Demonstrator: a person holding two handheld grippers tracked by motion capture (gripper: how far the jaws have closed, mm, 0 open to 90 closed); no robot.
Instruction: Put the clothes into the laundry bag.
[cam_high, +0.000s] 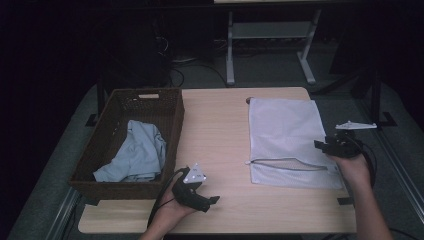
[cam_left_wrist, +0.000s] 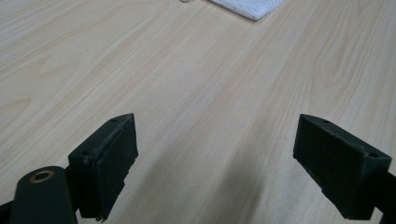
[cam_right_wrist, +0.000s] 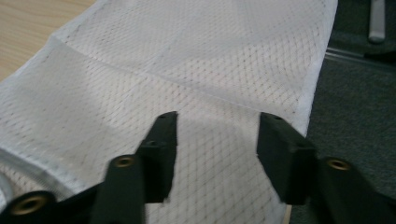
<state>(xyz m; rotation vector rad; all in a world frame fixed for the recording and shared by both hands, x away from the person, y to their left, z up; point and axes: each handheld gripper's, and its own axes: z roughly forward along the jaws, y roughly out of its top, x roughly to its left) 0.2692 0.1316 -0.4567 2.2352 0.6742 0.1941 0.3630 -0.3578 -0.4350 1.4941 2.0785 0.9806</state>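
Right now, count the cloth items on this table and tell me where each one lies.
2. A light blue garment lies crumpled inside the dark woven wicker basket at the table's left. A white mesh zippered laundry bag lies flat on the right. More could be hidden beneath the garment.

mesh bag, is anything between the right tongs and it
Nothing visible. The right tongs hang open just above the white mesh bag near its right edge, with no fabric or other thing between the jaws. The basket with the blue garment sits at the far left of the table, well clear.

Wooden table (cam_high: 220, 125): wicker basket (cam_high: 107, 145), mesh bag (cam_high: 285, 135).
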